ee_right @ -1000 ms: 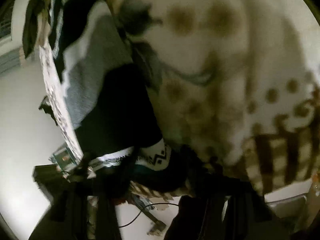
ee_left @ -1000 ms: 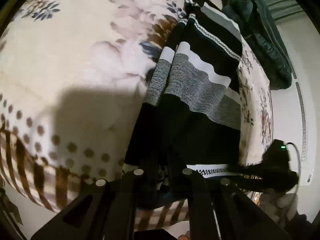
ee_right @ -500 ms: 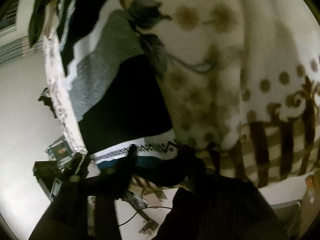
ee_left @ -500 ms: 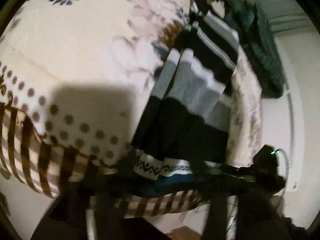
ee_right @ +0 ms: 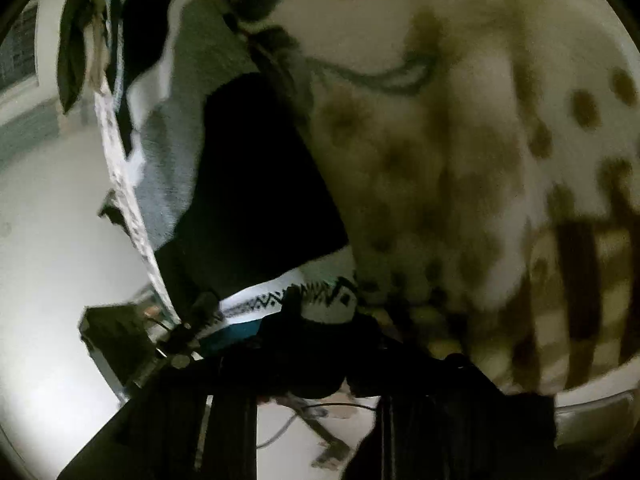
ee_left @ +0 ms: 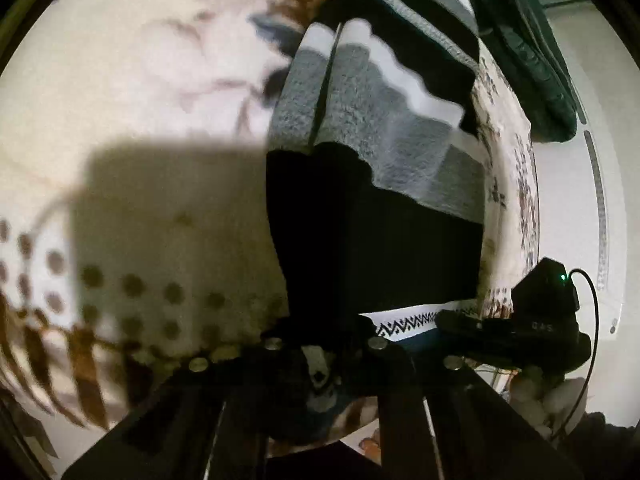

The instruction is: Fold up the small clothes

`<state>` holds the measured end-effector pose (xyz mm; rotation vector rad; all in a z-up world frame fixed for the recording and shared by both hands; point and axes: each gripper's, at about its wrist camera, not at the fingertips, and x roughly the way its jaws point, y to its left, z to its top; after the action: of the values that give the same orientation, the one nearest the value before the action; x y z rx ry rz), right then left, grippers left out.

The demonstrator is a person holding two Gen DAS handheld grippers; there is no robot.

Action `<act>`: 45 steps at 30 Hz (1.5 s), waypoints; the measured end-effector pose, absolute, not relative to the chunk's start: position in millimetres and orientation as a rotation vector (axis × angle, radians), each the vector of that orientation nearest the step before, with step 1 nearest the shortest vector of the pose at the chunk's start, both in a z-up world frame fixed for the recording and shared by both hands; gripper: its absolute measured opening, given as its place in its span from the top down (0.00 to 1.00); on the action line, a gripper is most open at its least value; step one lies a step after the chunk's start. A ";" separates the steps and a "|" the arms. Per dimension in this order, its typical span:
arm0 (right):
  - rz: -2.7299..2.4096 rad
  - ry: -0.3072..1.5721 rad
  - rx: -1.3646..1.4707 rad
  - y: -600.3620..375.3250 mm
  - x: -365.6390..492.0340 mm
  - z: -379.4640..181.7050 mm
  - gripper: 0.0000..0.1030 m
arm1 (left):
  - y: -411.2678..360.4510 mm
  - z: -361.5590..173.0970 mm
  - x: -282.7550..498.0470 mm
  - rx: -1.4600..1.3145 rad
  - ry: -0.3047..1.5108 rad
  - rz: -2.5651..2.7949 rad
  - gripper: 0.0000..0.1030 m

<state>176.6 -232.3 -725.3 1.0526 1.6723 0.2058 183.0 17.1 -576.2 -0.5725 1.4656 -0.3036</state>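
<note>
Two grippers meet at the near hem of one striped knit sweater [ee_left: 384, 184], which lies on a bed w/ a cream floral blanket [ee_left: 152, 80].

Left wrist view: sweater runs from centre-bottom up to upper right of frame, bands of black, grey and white, w/ a white zigzag-pattern hem [ee_left: 404, 322] at lower centre. Left gripper [ee_left: 324, 356] sits at bottom centre; its fingers are close together and dark/white fabric is bunched betw them, so it looks pinched onto the hem's left corner. Right gripper [ee_left: 516, 336] shows at lower right of frame, green LED lit, cable looping off it, its tip at the hem's right end; whether it's clamped can't be told from here. Dark green garment [ee_left: 532, 52] is heaped at upper right, beyond the sweater. Blanket's brown dots and stripes fill lower left, part under a big shadow.

Right wrist view (blurry): sweater [ee_right: 256, 184] fills left-centre, hem [ee_right: 272, 300] at lower centre, w/ a teal lining edge under it. Right gripper [ee_right: 316, 364] at bottom centre is very dark; hem cloth folds down betw its fingers, seems gripped, but exact opening is unclear. Left gripper [ee_right: 176, 344] is at lower left, touching the hem's other end. Blanket [ee_right: 480, 160] covers right half.
</note>
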 end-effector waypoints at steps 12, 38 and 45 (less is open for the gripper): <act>0.323 1.450 1.097 -242.5 215.9 -619.6 0.88 | 35.2 -474.1 225.3 -0.747 1.279 -0.364 0.92; 0.251 1.302 0.775 -263.2 645.4 -584.6 0.24 | 94.5 -521.4 604.1 -0.987 1.041 -0.378 0.39; 0.304 1.406 0.616 -289.3 606.5 -597.2 0.24 | 99.4 -521.8 502.7 -0.979 1.031 -0.320 0.27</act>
<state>606.5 -289.3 -597.2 0.6163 1.4061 0.3036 502.7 99.4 -521.8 -0.9793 1.0313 -0.3199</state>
